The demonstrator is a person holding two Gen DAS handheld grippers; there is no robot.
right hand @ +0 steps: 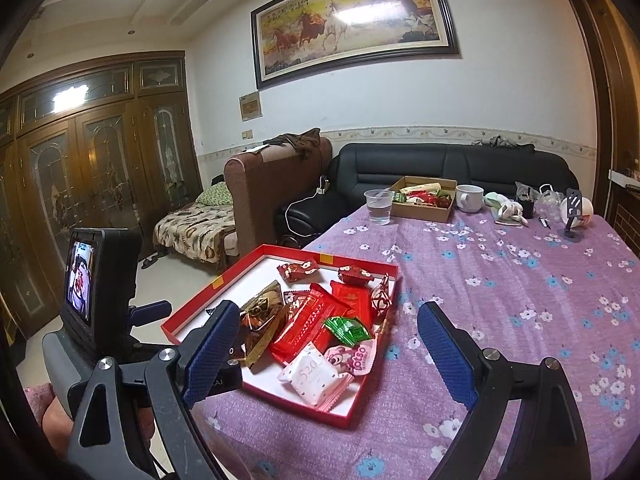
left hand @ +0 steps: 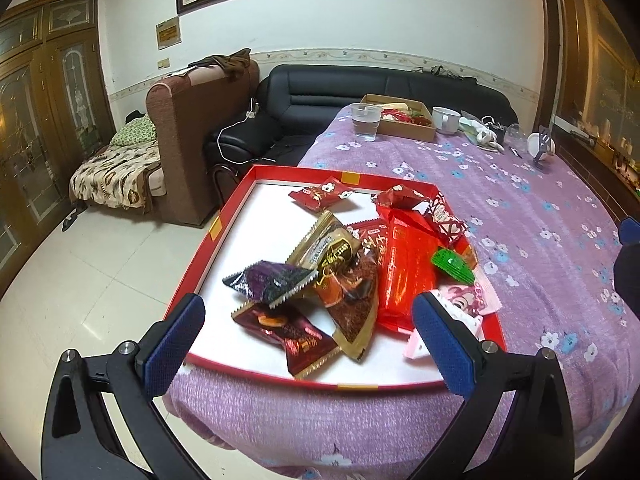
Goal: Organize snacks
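A shallow red tray (left hand: 232, 208) (right hand: 192, 312) with a white floor sits at the near left corner of the purple flowered table. In it lies a heap of wrapped snacks: a purple packet (left hand: 268, 282), a gold one (left hand: 328, 248), a long red pack (left hand: 404, 268) (right hand: 308, 324), a green packet (left hand: 454, 266) (right hand: 348, 330), a pink packet (left hand: 468, 300) (right hand: 352, 358) and a white one (right hand: 314, 374). My left gripper (left hand: 308, 344) hovers open over the tray's near edge, nothing between its blue pads. My right gripper (right hand: 332, 360) stands open just right of it, empty.
At the far end of the table stand a cardboard box (left hand: 404, 122) (right hand: 424, 204) with more snacks, a clear cup of water (left hand: 366, 120) (right hand: 378, 206), a white mug (left hand: 446, 118) (right hand: 470, 198) and small clutter. A black sofa and a brown armchair lie beyond.
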